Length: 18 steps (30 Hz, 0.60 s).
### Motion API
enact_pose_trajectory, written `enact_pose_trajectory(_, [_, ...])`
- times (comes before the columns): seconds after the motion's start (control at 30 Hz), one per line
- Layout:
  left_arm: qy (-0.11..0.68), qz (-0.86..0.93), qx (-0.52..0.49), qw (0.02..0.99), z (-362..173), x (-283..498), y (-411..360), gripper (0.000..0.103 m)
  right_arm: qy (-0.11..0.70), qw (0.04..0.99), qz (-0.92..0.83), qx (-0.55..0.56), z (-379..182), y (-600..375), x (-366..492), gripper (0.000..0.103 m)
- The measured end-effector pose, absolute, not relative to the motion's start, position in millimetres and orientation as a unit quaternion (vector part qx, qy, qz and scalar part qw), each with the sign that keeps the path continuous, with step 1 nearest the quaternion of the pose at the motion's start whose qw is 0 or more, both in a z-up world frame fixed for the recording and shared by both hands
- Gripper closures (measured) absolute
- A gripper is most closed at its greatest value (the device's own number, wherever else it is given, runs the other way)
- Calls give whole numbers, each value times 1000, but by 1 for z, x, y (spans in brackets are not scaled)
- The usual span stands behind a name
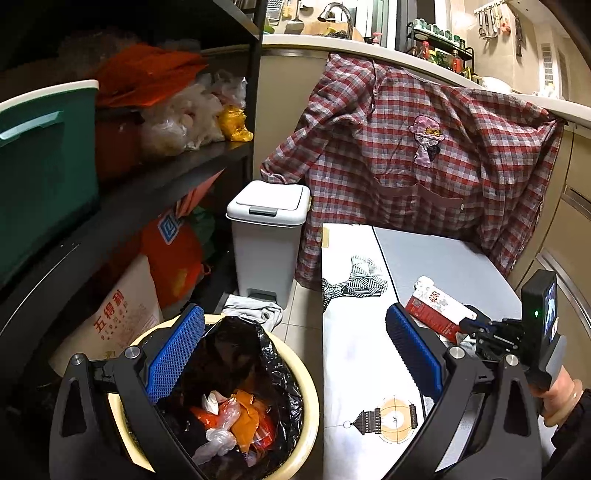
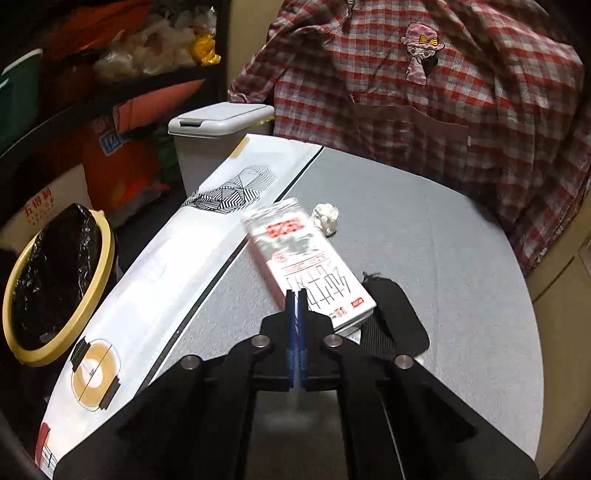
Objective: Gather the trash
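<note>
1. Right wrist view: right tongs (image 2: pixel 295 299) clamped thin on the near edge of the milk carton (image 2: pixel 295 254), lying on the desk (image 2: pixel 443 295).
2. Left tongs (image 1: pixel 295 354) spread wide, holding nothing, above the lined bin (image 1: pixel 236 387).
3. Judgement: lift the carton level; the edge grip looks liable to pivot.
4. Paper ball (image 2: pixel 325 218) waits just beside the carton.

two bins: yellow bin (image 1: pixel 295 369), white pedal bin (image 1: pixel 267 236); one carton (image 2: pixel 306 258); one paper ball (image 2: pixel 325 218).

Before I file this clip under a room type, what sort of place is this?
Most likely a home kitchen. A faucet rises over the countertop at the back, utensils hang on the wall, and a shelf unit holds bagged food. A plaid apron is draped over the counter edge.
</note>
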<state>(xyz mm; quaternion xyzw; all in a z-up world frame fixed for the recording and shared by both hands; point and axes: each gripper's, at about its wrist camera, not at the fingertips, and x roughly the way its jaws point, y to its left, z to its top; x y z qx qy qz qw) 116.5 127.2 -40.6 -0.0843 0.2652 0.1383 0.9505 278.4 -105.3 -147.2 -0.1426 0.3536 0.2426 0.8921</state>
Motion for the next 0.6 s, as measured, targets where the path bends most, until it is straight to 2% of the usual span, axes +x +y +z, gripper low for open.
enact_pose_trajectory(0.2, [257, 135, -72, 954, -38, 113, 120, 8, 358, 889, 248, -141, -149, -108, 268, 102])
enact_pose_trajectory(0.3, [255, 137, -69, 955, -37, 111, 120, 8, 346, 899, 241, -119, -143, -114, 268, 97])
enact_pose_trajectory(0.37, [256, 139, -71, 954, -37, 111, 121, 8, 338, 908, 227, -103, -140, -118, 271, 71])
enact_pose_trajectory(0.4, [256, 139, -74, 954, -37, 110, 122, 8, 329, 914, 215, -97, -139, -120, 271, 48])
enact_pose_trajectory(0.43, [256, 139, -75, 954, -37, 110, 124, 8, 320, 920, 207, -91, -138, -123, 271, 45])
enact_pose_trajectory(0.6, [258, 141, -76, 953, -38, 110, 126, 8, 331, 919, 204, -72, -143, -127, 278, 45])
